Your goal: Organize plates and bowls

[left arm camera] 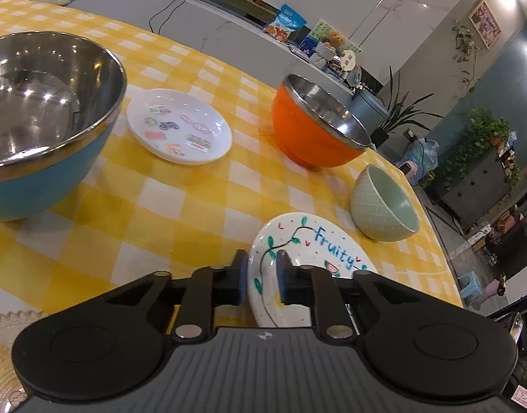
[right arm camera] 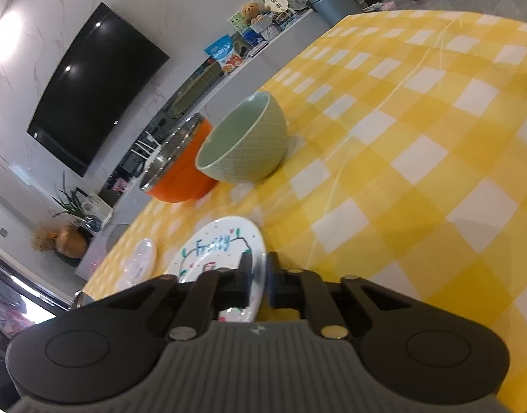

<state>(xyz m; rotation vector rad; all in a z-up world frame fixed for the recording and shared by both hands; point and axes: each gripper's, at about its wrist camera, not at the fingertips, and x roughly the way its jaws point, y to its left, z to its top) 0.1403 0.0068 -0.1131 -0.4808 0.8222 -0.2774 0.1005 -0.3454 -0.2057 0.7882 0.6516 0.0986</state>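
Gripping the Fruity plate (left arm camera: 318,244) from both sides at once seems to be the step here: the left gripper (left arm camera: 260,275) has its blue pads either side of the plate's near-left rim, jaws nearly closed on it, and the right gripper (right arm camera: 260,277) is pinched tight on the opposite rim, as its own view shows. The plate sits at the near edge of the yellow checked tablecloth (left arm camera: 160,206), and I can't tell whether it's lifted off the cloth yet. If I were doing this, I'd keep both grips level with each other and raise them together, since glazed ceramic is slick and a thin rim can slide out of the pads if one side tips. Just beyond the plate is the green bowl (left arm camera: 384,206), close enough that a careless swing could knock it, so go straight up first. Further back is the orange bowl (left arm camera: 315,127), and to the left of it the white sticker plate (left arm camera: 179,127), which looks like the natural spot to stack this one. The big blue bowl (left arm camera: 39,120) sits on the far left, well apart from the plate in hand.
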